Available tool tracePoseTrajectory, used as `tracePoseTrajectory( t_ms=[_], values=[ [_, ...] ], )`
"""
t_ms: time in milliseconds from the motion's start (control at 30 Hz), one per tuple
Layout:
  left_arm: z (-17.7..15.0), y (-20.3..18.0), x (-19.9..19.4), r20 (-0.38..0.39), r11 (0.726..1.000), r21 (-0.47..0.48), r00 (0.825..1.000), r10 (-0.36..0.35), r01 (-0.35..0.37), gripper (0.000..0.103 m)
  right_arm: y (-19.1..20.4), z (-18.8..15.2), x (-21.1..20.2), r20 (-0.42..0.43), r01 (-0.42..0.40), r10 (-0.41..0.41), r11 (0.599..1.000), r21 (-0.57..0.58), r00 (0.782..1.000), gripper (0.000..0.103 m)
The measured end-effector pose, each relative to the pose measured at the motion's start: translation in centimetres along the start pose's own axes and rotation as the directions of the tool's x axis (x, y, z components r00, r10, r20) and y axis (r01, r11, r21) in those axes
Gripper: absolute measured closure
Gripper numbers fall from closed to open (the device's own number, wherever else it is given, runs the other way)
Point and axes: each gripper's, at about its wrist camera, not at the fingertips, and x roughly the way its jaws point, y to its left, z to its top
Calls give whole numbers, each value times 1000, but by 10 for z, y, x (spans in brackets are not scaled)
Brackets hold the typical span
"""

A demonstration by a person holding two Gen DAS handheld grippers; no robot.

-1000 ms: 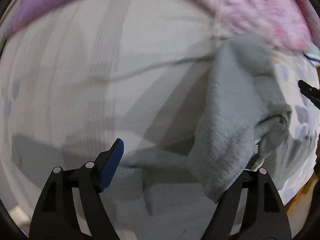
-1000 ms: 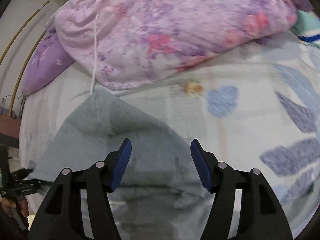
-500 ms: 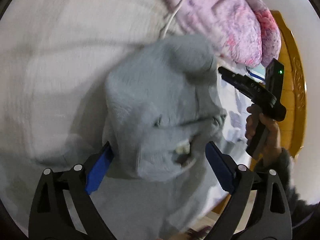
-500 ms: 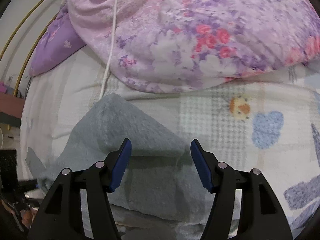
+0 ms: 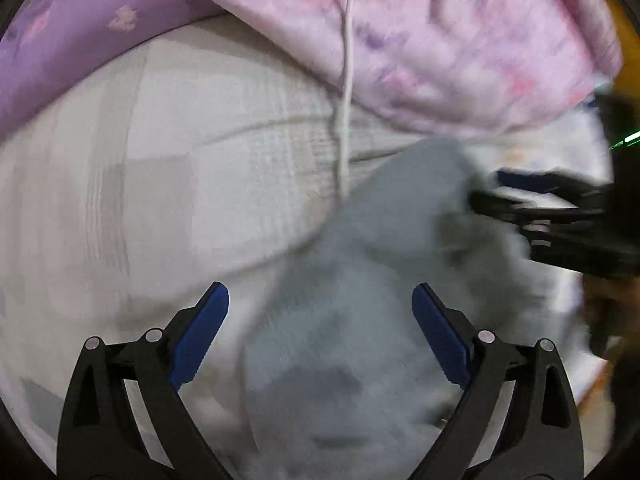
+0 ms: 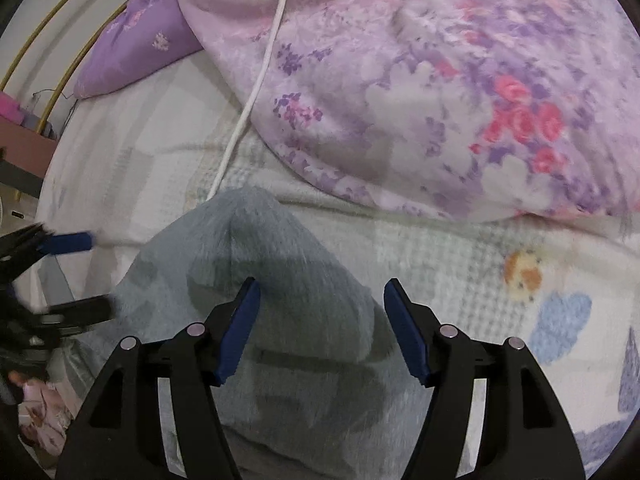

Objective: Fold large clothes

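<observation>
Now left tongs off grey garment

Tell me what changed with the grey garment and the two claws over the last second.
The left claw let go: a second ago one finger was buried in the grey garment, now both fingers stand apart over it. The garment dropped from a hanging bunch onto the bed sheet. The right claw stayed open above it; the floral quilt stayed put.

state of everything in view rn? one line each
left gripper: jaws open, holding nothing
right gripper: jaws open, holding nothing
grey garment: bunched on the bed sheet, not flat
floral quilt: heaped behind the garment
white cord: draped over the quilt down to the sheet
</observation>
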Motion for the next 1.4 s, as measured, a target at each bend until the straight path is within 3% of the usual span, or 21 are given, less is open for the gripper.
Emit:
tracePoseTrajectory(
  t_ms=[100,133,200,233,267,300,433,567,700,833,967,1133,1233,1400],
  values=[
    [9,-3,39,-65,999,-4,996,53,-54,11,-1,1,17,-37,-5,5,1000,2,999,41],
    [10,-5,46,-76,998,1,995,66,-66,16,0,0,20,-36,-17,16,1000,-2,999,43],
    [9,-12,51,-51,996,30,995,90,-89,33,3,-4,20,-8,-11,11,1000,-25,1000,77],
    [8,-16,47,-20,996,39,997,80,-79,54,4,-7,19,-9,-13,13,1000,-20,1000,84],
    [7,-19,42,-7,998,49,999,38,-37,88,6,-10,15,12,-17,17,1000,-20,1000,94],
    [6,-21,37,4,999,51,1000,9,-9,92,10,-14,9,42,-17,18,999,-29,999,96],
    [-6,-28,8,94,998,60,995,16,-21,93,24,-34,-24,146,-2,6,1000,-30,989,96],
    [-38,-29,-55,238,999,35,971,-22,14,94,29,-59,-69,259,-37,33,999,13,965,97],
    [-75,-46,-98,302,998,14,951,-60,59,95,44,-100,-115,343,-63,41,997,51,939,97],
    [-121,-74,-121,327,999,22,944,-51,46,95,66,-148,-146,364,-47,12,995,87,931,97],
    [-169,-78,-132,293,994,-31,952,-89,102,95,85,-205,-160,343,-49,-1,989,138,939,97],
    [-232,-88,-113,207,992,-37,972,-108,119,95,108,-287,-146,238,-18,-30,980,197,971,97],
    [-269,-94,-91,103,995,-20,991,-90,93,95,112,-326,-130,172,-24,-18,971,237,985,97],
    [-309,-93,-53,-29,996,-55,997,-73,71,94,110,-374,-91,52,-58,44,944,324,998,96]
  ],
)
